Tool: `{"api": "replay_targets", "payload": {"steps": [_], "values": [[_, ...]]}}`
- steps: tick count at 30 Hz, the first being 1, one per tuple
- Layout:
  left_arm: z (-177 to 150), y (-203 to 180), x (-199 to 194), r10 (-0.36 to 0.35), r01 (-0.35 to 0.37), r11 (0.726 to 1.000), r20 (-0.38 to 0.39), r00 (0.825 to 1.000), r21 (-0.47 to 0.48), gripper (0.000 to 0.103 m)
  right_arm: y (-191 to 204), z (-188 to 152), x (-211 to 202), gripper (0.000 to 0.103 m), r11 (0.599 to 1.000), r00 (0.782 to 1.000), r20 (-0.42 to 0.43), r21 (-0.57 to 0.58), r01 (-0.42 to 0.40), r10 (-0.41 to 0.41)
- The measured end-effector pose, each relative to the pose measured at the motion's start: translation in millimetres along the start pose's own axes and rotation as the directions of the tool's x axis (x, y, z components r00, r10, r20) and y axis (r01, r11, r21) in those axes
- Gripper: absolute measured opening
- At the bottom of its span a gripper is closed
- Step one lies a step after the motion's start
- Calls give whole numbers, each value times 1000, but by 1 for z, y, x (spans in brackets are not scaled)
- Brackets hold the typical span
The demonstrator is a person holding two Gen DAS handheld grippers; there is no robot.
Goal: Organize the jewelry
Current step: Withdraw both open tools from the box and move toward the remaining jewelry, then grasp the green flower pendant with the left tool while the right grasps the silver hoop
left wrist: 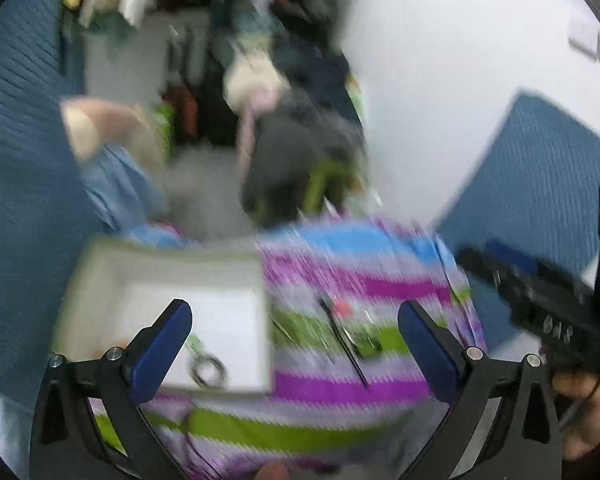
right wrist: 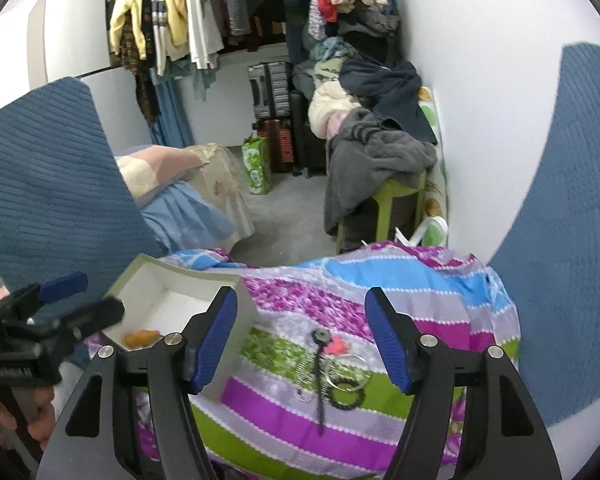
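Landmark: shallow white cardboard box (right wrist: 168,300) with a grey-green rim, open on the striped purple, green and blue bedspread (right wrist: 340,280); everything else is placed off it.
Box contents: small orange piece (right wrist: 140,338) near its front corner; the blurred left view shows a dark ring-shaped piece (left wrist: 208,370) on the floor too. Likely the drop-off, hence lidless and close to you.
Loose jewelry: cluster right of the box on the cloth, apart from it: thin silver hoops (right wrist: 346,368), black beaded bracelet (right wrist: 346,400), long dark pin with a round head (right wrist: 320,384), pink piece (right wrist: 336,347). Spread flat, so you can pick one at a time.
Right gripper (right wrist: 300,340): fingers wide, empty; cluster lies between and just ahead of the tips, untouched.
Left gripper (left wrist: 296,340): fingers wide, empty; left finger over the box, view motion-blurred.
Judgement: sorting seems barely started; most pieces remain outside.
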State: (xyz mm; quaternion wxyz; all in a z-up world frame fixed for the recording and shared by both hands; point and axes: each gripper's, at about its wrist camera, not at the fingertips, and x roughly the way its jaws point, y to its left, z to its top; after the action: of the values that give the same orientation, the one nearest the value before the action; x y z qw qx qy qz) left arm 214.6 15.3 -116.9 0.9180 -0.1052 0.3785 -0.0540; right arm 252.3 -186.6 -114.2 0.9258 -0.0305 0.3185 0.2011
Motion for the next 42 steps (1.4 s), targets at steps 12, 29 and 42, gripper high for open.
{"api": "replay_targets", "payload": {"steps": [12, 29, 42], "values": [[-50, -47, 74, -69, 66, 997, -172, 983, -26, 99, -70, -55, 43, 55, 995, 992, -125, 98, 6, 6], [-44, -44, 199, -65, 56, 998, -276, 959, -40, 43, -100, -111, 140, 26, 972, 948, -275, 210, -104, 161], [-45, -33, 261, -50, 28, 997, -325, 945, -73, 25, -95, -121, 190, 22, 991, 925, -365, 110, -70, 106]]}}
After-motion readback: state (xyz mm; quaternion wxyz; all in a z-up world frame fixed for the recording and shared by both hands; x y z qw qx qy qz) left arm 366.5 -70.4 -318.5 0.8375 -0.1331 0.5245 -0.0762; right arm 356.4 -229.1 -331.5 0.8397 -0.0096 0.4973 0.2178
